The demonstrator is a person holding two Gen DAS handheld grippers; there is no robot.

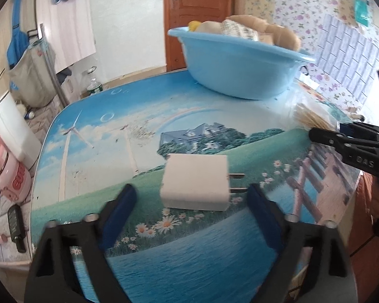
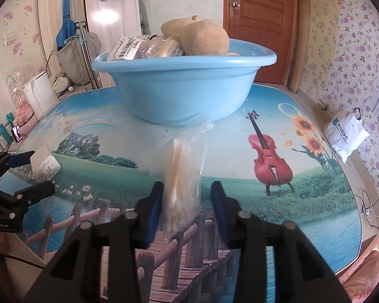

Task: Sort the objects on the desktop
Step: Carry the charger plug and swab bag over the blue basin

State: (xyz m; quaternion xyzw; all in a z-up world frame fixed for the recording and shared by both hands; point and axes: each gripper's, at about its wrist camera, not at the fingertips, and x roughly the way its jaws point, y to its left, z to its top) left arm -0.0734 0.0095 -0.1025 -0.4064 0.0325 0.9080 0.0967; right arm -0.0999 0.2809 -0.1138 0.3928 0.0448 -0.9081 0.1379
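White charger (image 1: 195,181): hard, light, slick; sits between the wide-open left gripper (image 1: 192,202) fingers; take its flat sides.
Bag (image 2: 182,176): soft, crinkly; right gripper (image 2: 187,199) fingers flank it, not yet pinching.

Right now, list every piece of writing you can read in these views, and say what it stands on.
"DAS": on the right gripper, rest cut off.
"RobotLab": on the left gripper, opening letters unclear.
Red letters on the pink container: blurred.
Blue print on the white bag: too small.
Barcode label in the blue basin: too small.
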